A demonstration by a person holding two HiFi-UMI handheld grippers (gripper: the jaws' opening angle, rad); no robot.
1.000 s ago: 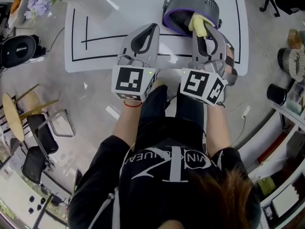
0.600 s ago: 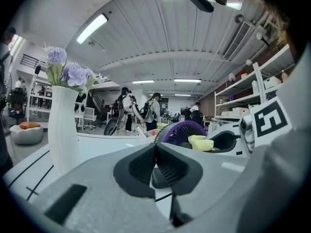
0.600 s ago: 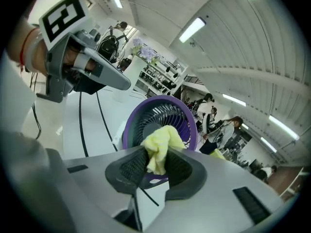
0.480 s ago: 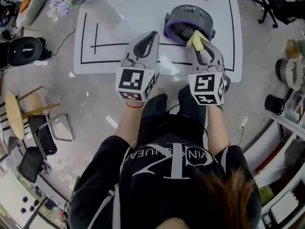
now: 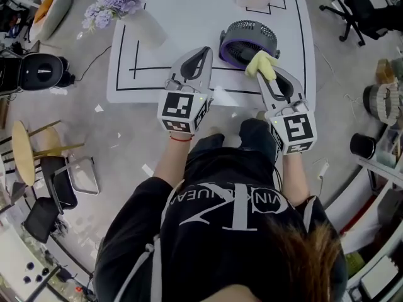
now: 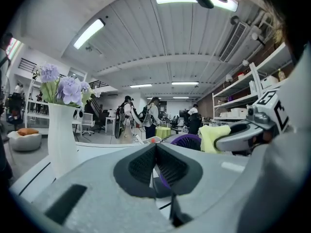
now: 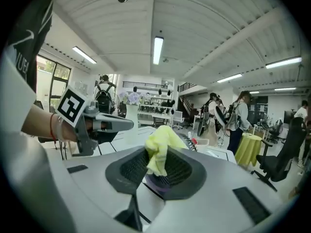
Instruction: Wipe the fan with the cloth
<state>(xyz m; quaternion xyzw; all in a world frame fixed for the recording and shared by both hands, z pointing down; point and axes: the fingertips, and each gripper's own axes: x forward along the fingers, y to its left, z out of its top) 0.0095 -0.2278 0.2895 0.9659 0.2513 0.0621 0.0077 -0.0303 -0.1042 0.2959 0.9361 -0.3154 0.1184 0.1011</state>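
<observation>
Now right gripper (image 5: 260,74) clamped on cloth (image 5: 265,63) at fan (image 5: 249,33) edge, left gripper (image 5: 205,50) closed, empty

Your right claw (image 7: 156,166) pinches a yellow cloth (image 7: 163,141), jaws closed on the fabric, which bunches up above the ribbed pads. A sliver of the purple fan (image 7: 154,182) peeks out beneath the cloth. At left, your left claw (image 7: 130,124) juts into the scene with its marker cube (image 7: 73,108), a red band (image 7: 52,127) on the wrist behind it. The white worktop (image 7: 114,142) carries black lines. Beyond, people (image 7: 236,115) stand near a table draped in yellow-green (image 7: 249,148), and a black office chair (image 7: 286,149) sits at right.
</observation>
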